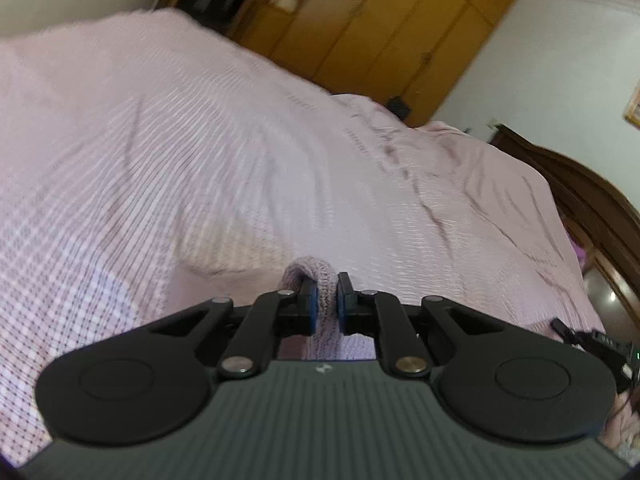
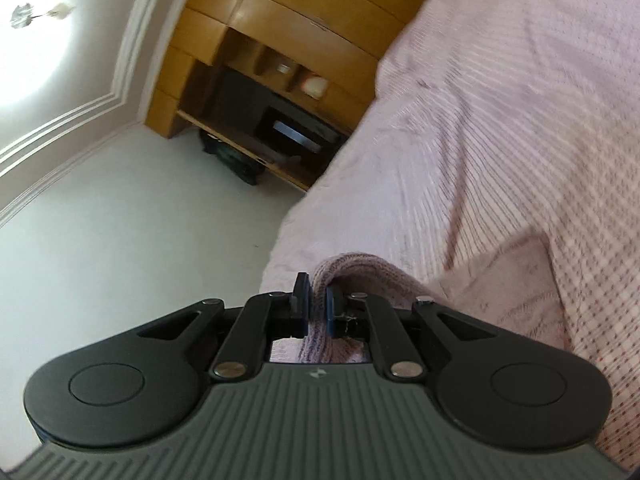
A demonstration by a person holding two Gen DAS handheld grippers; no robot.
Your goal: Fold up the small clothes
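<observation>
While a pink knit garment (image 1: 320, 280) is pinched by both the left tool (image 1: 325, 300) and the right tool (image 2: 317, 304) above the bed (image 1: 200, 140), a carry-and-fold step is judged underway, and level lowering is called for next.

The knitted garment (image 1: 320, 280) is pale pink with a ribbed texture, and the bedspread (image 1: 200, 140) under it is lilac-pink with fine white stripes, turning to a small check at 8 o'clock. The wardrobe (image 1: 380, 28) at 1 o'clock is honey-yellow wood; gripper pads (image 1: 311, 304) are blue on black.
</observation>
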